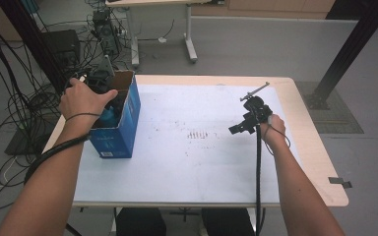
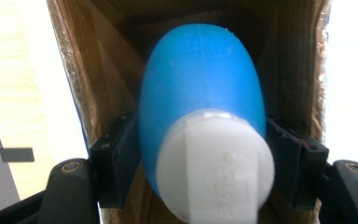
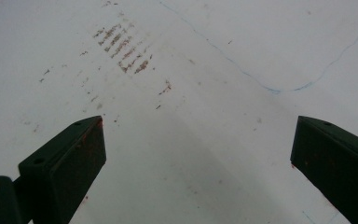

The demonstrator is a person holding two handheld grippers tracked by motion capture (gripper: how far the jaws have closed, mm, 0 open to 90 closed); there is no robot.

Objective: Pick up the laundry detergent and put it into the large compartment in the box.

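Two hand-held tools at a white-topped surface (image 1: 187, 172). We saw the left tool (image 2: 200, 154) reaching down into an open blue cardboard box (image 1: 123, 128) at the surface's left edge, its two black jaws closed against the flanks of a blue bottle (image 2: 200, 79) with a white cap (image 2: 214, 168). The bottle sat inside the box, cap toward the camera, between brown corrugated walls. The right tool (image 3: 198, 154) hovered over bare surface well apart from the box, jaws spread wide and holding nothing.

Risk, as we judged it: the bottle's body was smooth, rounded and bulging, so flat jaw pads met it only along narrow lines; it could squirt or rotate out of the grip if lifted with a tilt. The box was narrow and nothing visibly braced it, so we thought it might ride up or tip with the bottle should the jaws or bottle catch on the rough cardboard.

Materials: matte plastic bottle; faceted, faintly embossed cap; fibrous box interior, glossy printed exterior; the surface smooth, with a patch of brown scuff marks (image 3: 123, 46) and a thin blue pen line (image 3: 261, 84).
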